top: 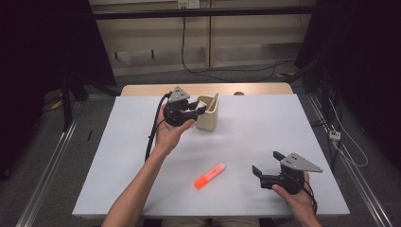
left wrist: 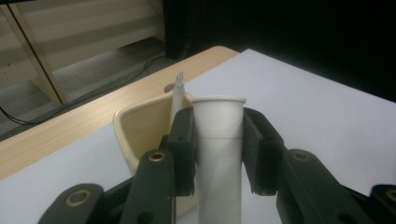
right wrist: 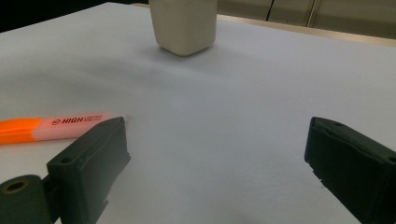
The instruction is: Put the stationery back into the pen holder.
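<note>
A person sits at a white tabletop (top: pixel 265 118) with a black two-jaw tool in each hand. The left tool (left wrist: pixel 218 149), seen from above at the far centre-left (top: pixel 201 109), has its jaws closed on a white cylindrical marker pen (left wrist: pixel 219 154), held upright with its flat end uppermost, just beside a small cream-coloured, rounded-square holder cup (top: pixel 208 113). In the left gripper view the cup (left wrist: pixel 140 130) sits directly behind the jaws, open at the top, with a thin white stick-like item (left wrist: pixel 178 91) already leaning inside it. The right tool (top: pixel 267 165) hovers over the near right part of the tabletop, jaws spread wide and holding nothing. An orange highlighter pen with a pale translucent cap (top: pixel 210 175) lies flat on the tabletop near it, to its left; in the right gripper view the highlighter (right wrist: pixel 56 127) lies just beyond the left jaw. The step in hand looks like placing the white marker into the cup. To do it well, keep the marker upright, centre it over the opening clear of the rim and the leaning item, lower it, then release gently so the light cup does not tip.
</note>
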The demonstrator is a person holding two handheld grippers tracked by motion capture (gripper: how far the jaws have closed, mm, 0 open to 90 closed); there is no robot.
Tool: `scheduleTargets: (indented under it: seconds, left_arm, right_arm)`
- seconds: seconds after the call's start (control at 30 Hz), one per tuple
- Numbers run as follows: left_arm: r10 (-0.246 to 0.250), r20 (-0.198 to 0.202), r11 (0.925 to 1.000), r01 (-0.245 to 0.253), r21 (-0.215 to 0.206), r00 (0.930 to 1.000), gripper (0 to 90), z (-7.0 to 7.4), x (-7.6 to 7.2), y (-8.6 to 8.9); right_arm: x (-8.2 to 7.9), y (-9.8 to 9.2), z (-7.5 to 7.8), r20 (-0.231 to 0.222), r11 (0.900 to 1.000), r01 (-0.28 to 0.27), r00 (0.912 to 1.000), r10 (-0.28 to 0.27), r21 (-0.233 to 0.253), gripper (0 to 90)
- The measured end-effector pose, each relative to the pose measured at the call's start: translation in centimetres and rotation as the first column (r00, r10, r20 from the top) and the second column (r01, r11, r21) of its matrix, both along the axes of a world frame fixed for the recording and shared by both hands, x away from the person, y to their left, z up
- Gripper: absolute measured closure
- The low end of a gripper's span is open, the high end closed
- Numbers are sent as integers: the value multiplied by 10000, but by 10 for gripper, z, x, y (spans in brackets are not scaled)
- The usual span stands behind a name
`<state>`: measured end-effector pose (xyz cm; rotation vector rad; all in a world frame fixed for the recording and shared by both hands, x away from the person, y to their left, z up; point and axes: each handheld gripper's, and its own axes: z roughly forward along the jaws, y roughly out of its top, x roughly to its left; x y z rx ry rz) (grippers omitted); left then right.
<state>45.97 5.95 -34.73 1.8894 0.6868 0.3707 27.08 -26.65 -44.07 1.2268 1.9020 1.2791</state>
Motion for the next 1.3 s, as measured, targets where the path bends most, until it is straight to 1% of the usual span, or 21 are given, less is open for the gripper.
scheduleTargets:
  seconds: [0.13, 0.23, 0.3, 0.37, 0.43, 0.53, 0.67, 0.83, 0.87, 0.93, 0.97, 1.03, 1.17, 1.2, 1.27, 1.3]
  left_arm:
    - [133, 133, 9997, -130, -209, 9998, 676, 3, 4, 0]
    - [223, 210, 9985, -212, -501, 9995, 676, 7, 7, -1]
    - [327, 324, 9982, -311, -507, 9989, 676, 11, 9, -1]
    - [384, 386, 9975, -360, -600, 9985, 676, 14, 10, -1]
    - [347, 567, 9985, -322, -449, 9978, 675, 16, 11, -3]
    - [378, 610, 9985, -353, -411, 9974, 676, 17, 14, -4]
    - [605, 646, 9963, -563, -650, 9961, 676, 23, 19, -5]
    - [749, 595, 9947, -703, -752, 9954, 676, 27, 27, -7]
    - [787, 649, 9945, -739, -743, 9948, 676, 27, 29, -8]
    - [746, 696, 9948, -694, -750, 9948, 676, 27, 31, -11]
    - [801, 815, 9951, -750, -641, 9934, 675, 26, 31, -13]
    - [807, 753, 9946, -754, -709, 9939, 676, 26, 33, -17]
    - [848, 811, 9941, -788, -749, 9931, 675, 27, 39, -24]
    - [797, 829, 9943, -734, -770, 9934, 676, 28, 41, -26]
    - [745, 829, 9952, -688, -699, 9938, 675, 27, 43, -30]
    - [701, 901, 9960, -647, -619, 9935, 675, 26, 44, -32]
  right_arm:
    - [0, -1, 0, 5, 10000, 8, 10000, -8, -26, 55]
    - [0, 0, 0, 0, 10000, -37, 10000, 37, -36, 55]
    - [0, 0, 0, 14, 10000, -49, 10000, 49, -33, 55]
    - [0, 0, 0, 9, 10000, -12, 10000, 12, -30, 55]
    - [0, -1, 0, 19, 10000, -4, 10000, 4, -23, 55]
    - [0, -1, 0, 13, 10000, 1, 10000, -1, -43, 55]
    - [0, -2, 0, 9, 10000, -16, 10000, 16, -15, 55]
    - [0, -2, -1, -38, 10000, -11, 10000, 11, -5, 55]
    - [0, -2, -1, -43, 10000, -17, 10000, 17, -7, 55]
    - [0, -2, -1, -30, 10000, -26, 10000, 26, 5, 55]
    - [0, -3, -1, -53, 10000, 27, 10000, -27, 26, 55]
    - [0, -4, -1, -53, 9999, 62, 10000, -62, 86, 55]
    - [0, -3, 0, -39, 10000, 43, 10000, -43, 83, 55]
    - [-1, -3, 0, -46, 10000, 33, 10000, -33, 85, 55]
    - [-1, -3, -1, -60, 10000, 17, 10000, -16, 77, 55]
    - [0, -3, -1, -58, 10000, 22, 10000, -21, 86, 55]
